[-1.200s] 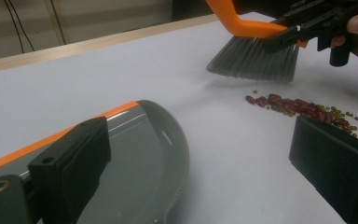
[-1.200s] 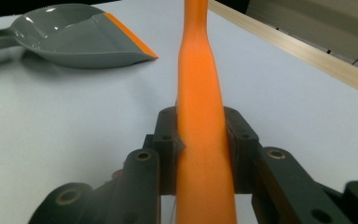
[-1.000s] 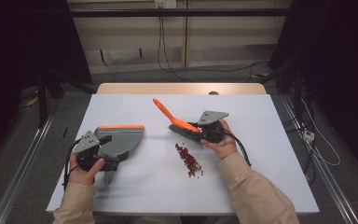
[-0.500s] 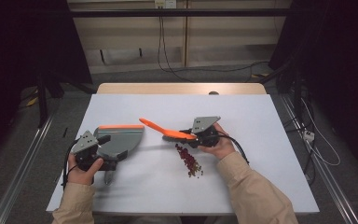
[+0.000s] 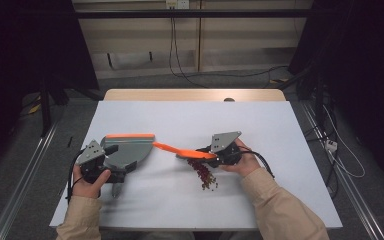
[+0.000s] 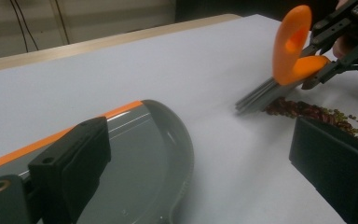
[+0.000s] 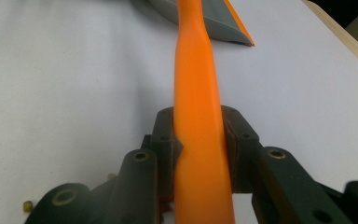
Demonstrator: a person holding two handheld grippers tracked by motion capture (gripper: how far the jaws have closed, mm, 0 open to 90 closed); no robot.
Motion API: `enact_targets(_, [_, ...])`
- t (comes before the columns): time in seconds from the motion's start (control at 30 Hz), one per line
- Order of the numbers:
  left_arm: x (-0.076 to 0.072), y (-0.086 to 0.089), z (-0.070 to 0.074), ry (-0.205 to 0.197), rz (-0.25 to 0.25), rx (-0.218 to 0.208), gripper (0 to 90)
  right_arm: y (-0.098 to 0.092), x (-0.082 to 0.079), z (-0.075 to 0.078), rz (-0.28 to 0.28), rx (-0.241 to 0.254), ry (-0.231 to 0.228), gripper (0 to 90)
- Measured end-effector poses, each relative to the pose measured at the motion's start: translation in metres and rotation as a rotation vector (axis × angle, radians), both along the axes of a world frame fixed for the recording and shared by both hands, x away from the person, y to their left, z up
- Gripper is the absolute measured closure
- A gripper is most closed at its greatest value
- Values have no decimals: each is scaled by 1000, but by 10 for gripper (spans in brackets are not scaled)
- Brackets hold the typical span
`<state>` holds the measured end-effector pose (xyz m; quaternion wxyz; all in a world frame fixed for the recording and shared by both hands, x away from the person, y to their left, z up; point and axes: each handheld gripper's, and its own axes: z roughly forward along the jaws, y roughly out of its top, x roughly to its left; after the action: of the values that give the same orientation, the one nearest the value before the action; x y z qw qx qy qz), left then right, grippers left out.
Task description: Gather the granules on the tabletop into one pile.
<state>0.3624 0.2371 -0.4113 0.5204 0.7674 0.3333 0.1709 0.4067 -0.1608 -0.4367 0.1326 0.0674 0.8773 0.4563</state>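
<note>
White tabletop [image 5: 260, 125] under me: nearest, my left gripper [image 5: 97, 167] clamps the grey dustpan [image 5: 130, 152] flat on the table. Just beyond, my right gripper [image 5: 215, 155] is closed on the orange brush [image 5: 182, 150], bristles touching the pile of reddish beans [image 5: 205, 175] beside the pan.

High overhead view, two close gripper views (shared brush [image 5: 180, 149]).

The brush [image 5: 182, 149] clamped in the black right gripper [image 5: 211, 154] has an orange handle and grey bristles. Just below that gripper lie dark red and yellowish bits [image 5: 204, 174] on the white counter [image 5: 260, 125]. By the black left gripper [image 5: 111, 172], the dustpan [image 5: 127, 152] is grey with an orange edge.
</note>
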Motion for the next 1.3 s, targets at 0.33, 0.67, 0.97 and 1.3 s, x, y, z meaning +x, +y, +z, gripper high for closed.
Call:
enact_targets(0.33, [0,0,0,-3,0,1,54,-2,-13,1,24,-11,-11,702])
enact_targets(0.67, [-1,-1,0,-3,-1,3,54,-5,-25,1,25,1,-3,702])
enact_targets(0.97, [-1,-2,0,-3,-5,8,54,-3,-31,1,19,11,8,701])
enact_targets(1.3, [-2,-2,1,-7,-7,4,54,-3,-37,1,24,18,12,701])
